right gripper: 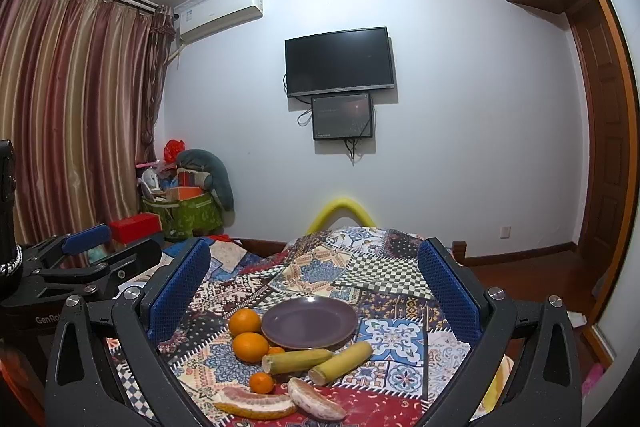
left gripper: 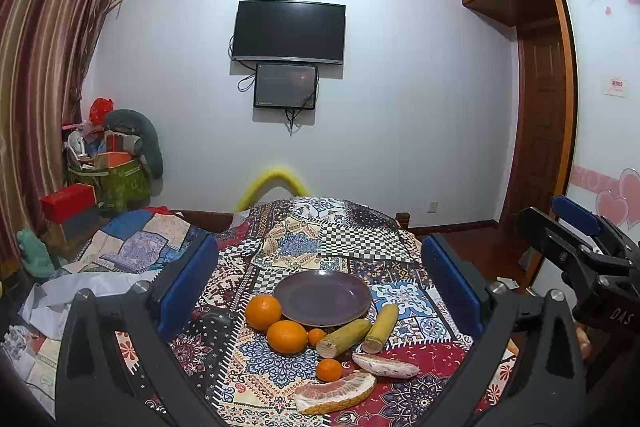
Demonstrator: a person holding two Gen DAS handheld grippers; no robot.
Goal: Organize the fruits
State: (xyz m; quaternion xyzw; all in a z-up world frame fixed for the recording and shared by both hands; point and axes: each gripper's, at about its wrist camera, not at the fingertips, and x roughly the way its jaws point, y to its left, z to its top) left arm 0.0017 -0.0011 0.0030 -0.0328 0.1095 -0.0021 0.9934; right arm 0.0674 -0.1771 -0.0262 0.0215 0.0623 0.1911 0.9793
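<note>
Both hand-held grippers, left [left gripper: 320, 283] and right [right gripper: 316, 291], gape wide, empty. The plate [left gripper: 322, 297] sits bare on the worktop [left gripper: 400, 255]; oranges [left gripper: 263, 311] touch its 8 o'clock rim. One small orange [right gripper: 276, 350] is half-hidden.

"DAS" on right gripper [left gripper: 576, 227] | "GenRo…" on left gripper [right gripper: 86, 247]

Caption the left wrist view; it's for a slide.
Open left gripper frames an empty purple plate ringed by oranges, yellow stalk pieces and pomelo wedges.
</note>
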